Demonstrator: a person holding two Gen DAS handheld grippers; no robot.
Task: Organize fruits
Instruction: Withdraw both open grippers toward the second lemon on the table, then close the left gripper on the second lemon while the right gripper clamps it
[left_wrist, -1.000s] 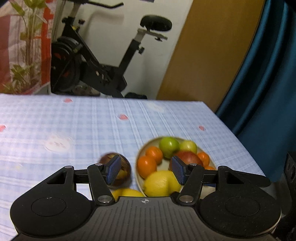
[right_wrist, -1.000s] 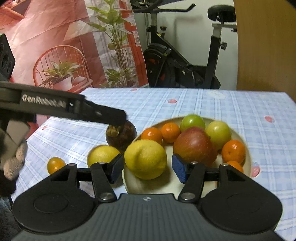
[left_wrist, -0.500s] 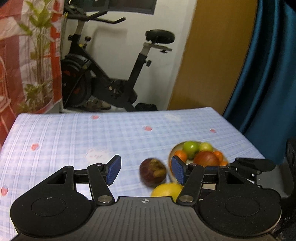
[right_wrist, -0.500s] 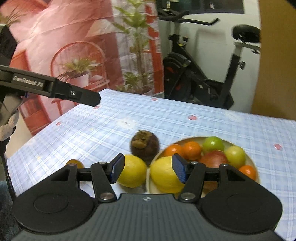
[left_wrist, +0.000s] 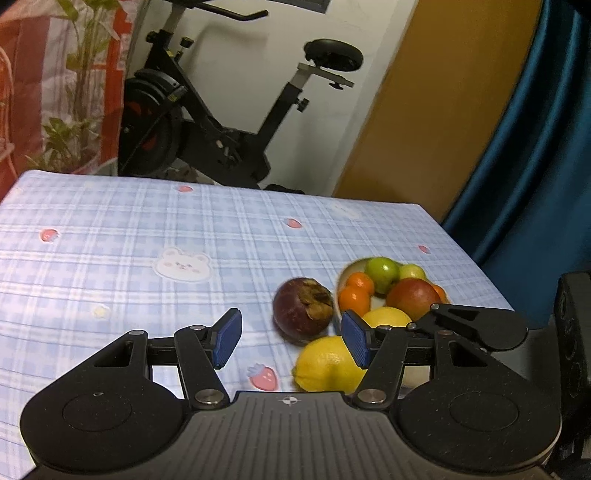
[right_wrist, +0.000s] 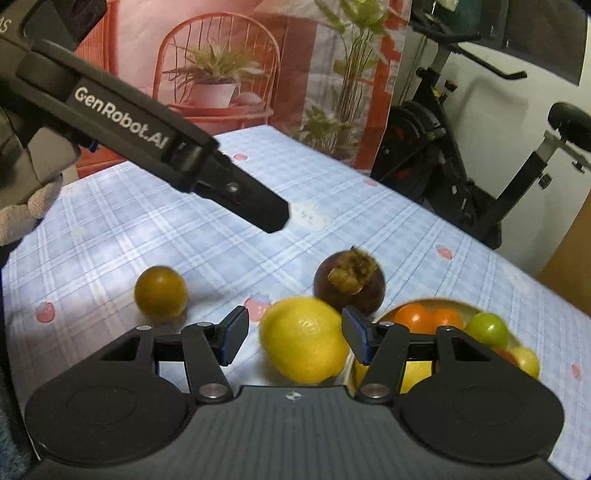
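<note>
The left gripper (left_wrist: 291, 341) has drawn back from the plate (left_wrist: 341, 280) and swung left, so the mangosteen (left_wrist: 303, 311) now sits ahead between its spread jaws. The right gripper (right_wrist: 293, 339) has also pulled back and shifted left: the loose lemon (right_wrist: 303, 339) on the table now lies between its jaws, and the small orange fruit (right_wrist: 160, 291) shows fully.

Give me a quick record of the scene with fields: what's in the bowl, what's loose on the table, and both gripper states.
bowl: oranges, green fruits, a red apple, a lemon
loose on tablecloth: mangosteen, lemon, small orange fruit
left gripper: open, holding nothing
right gripper: open, lemon seen between its fingers, not gripped
background: exercise bike
</note>
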